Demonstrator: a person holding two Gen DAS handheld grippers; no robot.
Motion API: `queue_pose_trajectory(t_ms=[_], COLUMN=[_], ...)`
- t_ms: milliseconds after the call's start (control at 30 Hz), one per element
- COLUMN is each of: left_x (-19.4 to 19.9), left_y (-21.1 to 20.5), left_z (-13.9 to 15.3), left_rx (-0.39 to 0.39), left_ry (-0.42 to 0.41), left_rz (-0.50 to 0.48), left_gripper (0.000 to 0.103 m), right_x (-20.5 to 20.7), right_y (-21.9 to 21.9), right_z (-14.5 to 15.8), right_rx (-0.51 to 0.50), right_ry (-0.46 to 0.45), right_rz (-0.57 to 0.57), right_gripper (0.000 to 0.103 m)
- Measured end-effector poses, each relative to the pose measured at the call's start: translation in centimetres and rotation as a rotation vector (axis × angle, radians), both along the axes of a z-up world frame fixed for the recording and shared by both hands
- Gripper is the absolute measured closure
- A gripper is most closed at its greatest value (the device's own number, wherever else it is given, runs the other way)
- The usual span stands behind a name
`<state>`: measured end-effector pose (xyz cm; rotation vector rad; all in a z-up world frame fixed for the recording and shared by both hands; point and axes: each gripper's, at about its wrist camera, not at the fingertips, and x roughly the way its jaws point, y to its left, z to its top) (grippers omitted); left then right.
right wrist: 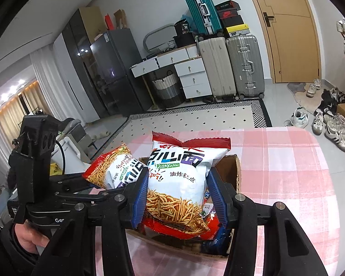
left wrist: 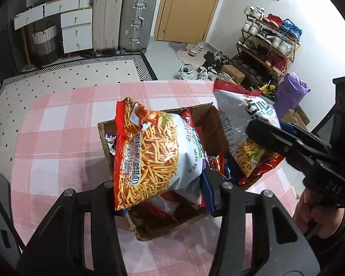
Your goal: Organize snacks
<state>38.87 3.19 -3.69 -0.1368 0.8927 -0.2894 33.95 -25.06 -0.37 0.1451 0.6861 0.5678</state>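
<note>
Left gripper (left wrist: pixel 165 197): nearest the left wrist camera; its black fingers are clamped on the lower end of a red-and-white noodle-snack bag (left wrist: pixel 149 158), held above the box.
Right gripper (right wrist: pixel 177 195): nearest the right wrist camera; its blue ribbed pads (right wrist: pixel 141 197) press on both sides of a second red-and-white noodle-snack bag with large printed characters (right wrist: pixel 179 179), upright over the box.
Desk (left wrist: pixel 57 126): covered by a pink-and-white checked cloth; carries the box.
Brown cardboard box (left wrist: pixel 163 226): open at the top, standing on the desk under both bags; more snack packets in red, blue and white lie inside, too crowded to tell apart.
Bags: near each other, the left-held one to the left of the right-held one in the right wrist view; whether they touch cannot be told.
Hands: a hand (left wrist: pixel 310 209) grips the right gripper's handle; another hand (right wrist: pixel 30 237) grips the left one's.
</note>
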Motion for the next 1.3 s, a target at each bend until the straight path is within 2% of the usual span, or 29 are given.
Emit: queue_pose_trajectory(t_ms=[133,200,233,267,300,533,767,1000,1100,1133,1300], left_x=[1.0,1.4,1.6,1.8,1.8,0.7,-1.8,-4.9,-6.9,-7.4,-10.9], left_y=[-0.6,-0.2,-0.2,-0.1,0.0,-0.2,-0.2,0.5,1.0,1.1,1.9], left_z=[-0.8,-1.4,-1.7,-1.8,-1.9,-1.0,0.5,2.0,2.5,2.7,3.0], left_rx=[-0.021,-0.033,-0.033,-0.027,-0.025,0.007,0.048,0.036,0.021,0.02,0.016], left_ry=[0.008,0.019,0.027,0.031,0.023,-0.022,-0.066,-0.122,-0.179,-0.195,-0.259], left_rz=[-0.023,-0.023,-0.019,-0.006,0.002,0.0,0.026,0.068,0.087,0.092,0.12], left_gripper=[0.057,0.043,0.024,0.018,0.018,0.018,0.018,0.018,0.009,0.001,0.001], right_x=[0.7,1.1,1.3,1.2,1.0,-0.3,-2.3,-5.4,-7.1,-7.6,-10.6], right_y=[0.3,0.3,0.2,0.1,-0.2,-2.5,-3.0,-3.0,-3.1,-3.0,-3.2], right_z=[-1.1,-1.4,-1.4,-1.4,-1.4,-0.8,0.3,1.2,1.3,1.3,1.4], right_rx=[-0.005,-0.011,0.0,0.01,0.015,0.043,0.011,-0.029,-0.041,-0.045,-0.056], right_ry=[0.013,0.02,0.022,0.02,0.014,-0.019,-0.069,-0.153,-0.194,-0.206,-0.271], right_rz=[-0.011,-0.032,-0.033,-0.028,-0.03,-0.049,-0.041,-0.063,-0.068,-0.069,-0.076], right_gripper=[0.051,0.042,0.037,0.026,0.019,0.019,0.017,0.012,0.01,0.01,0.008])
